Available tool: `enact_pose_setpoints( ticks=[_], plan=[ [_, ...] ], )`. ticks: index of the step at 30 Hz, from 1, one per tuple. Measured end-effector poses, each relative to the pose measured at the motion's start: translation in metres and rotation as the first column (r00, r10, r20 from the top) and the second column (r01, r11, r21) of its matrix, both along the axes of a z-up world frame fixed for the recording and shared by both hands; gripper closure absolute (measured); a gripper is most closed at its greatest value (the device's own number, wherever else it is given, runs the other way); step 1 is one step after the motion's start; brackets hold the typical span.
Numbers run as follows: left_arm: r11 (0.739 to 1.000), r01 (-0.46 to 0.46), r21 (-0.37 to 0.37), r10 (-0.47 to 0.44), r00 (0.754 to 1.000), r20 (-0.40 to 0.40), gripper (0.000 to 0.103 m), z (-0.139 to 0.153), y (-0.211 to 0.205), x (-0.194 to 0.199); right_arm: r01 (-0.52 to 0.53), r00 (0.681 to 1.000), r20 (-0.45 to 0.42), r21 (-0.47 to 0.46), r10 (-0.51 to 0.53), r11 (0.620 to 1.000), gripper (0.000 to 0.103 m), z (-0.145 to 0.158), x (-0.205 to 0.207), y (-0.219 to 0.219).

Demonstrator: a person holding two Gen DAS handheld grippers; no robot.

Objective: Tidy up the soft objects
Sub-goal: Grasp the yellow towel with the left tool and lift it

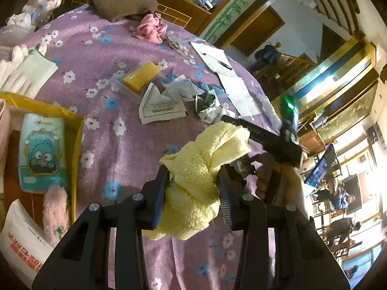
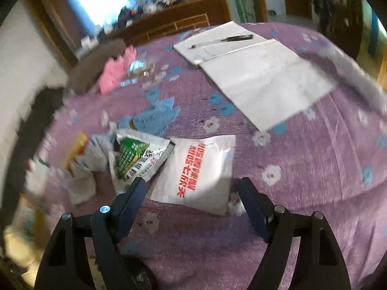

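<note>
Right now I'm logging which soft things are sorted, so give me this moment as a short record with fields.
surface: purple flowered cloth
left hand-held gripper: shut on the yellow towel, lifted off the cloth
right hand-held gripper: open, empty, over a white packet with red print
yellow box: holds a blue cartoon tissue pack and a pink fuzzy item
still loose: pink towel, brown knit piece
not soft: notebook with pen

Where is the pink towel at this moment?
In the left wrist view the pink towel lies crumpled at the far side of the purple cloth, just in front of the brown knitted piece.
</note>
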State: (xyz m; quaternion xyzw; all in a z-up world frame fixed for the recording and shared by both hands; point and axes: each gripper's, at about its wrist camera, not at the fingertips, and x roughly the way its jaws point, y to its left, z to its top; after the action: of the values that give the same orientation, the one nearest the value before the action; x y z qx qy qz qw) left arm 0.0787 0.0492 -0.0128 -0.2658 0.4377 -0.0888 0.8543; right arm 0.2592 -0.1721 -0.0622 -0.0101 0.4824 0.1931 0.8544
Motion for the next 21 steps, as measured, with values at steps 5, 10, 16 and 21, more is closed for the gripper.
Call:
enact_pose_setpoints(
  ticks=[5, 10, 16, 21],
  plan=[
    [1.0, 0.003, -0.016, -0.003, 1.0, 0.003, 0.064, 0.001, 0.007, -0.006, -0.041, 0.998, 0.037, -0.146, 0.047, 0.988, 0.025, -0.006, 0.005, 0.016],
    [1.0, 0.002, -0.025, -0.002, 1.0, 0.001, 0.064, -0.001, 0.012, -0.008, -0.054, 0.997, 0.04, -0.119, 0.06, 0.991, 0.046, -0.005, 0.004, 0.01],
    [0.999, 0.008, -0.032, -0.007, 1.0, 0.006, 0.064, 0.001, 0.009, -0.009, -0.084, 0.99, 0.101, -0.12, 0.096, 0.989, 0.081, 0.009, -0.015, 0.012],
    [0.999, 0.012, -0.031, -0.011, 1.0, 0.01, 0.064, 0.004, 0.004, -0.013, -0.064, 0.991, 0.114, -0.052, 0.07, 0.997, 0.09, 0.023, -0.022, -0.009]
  ],
)
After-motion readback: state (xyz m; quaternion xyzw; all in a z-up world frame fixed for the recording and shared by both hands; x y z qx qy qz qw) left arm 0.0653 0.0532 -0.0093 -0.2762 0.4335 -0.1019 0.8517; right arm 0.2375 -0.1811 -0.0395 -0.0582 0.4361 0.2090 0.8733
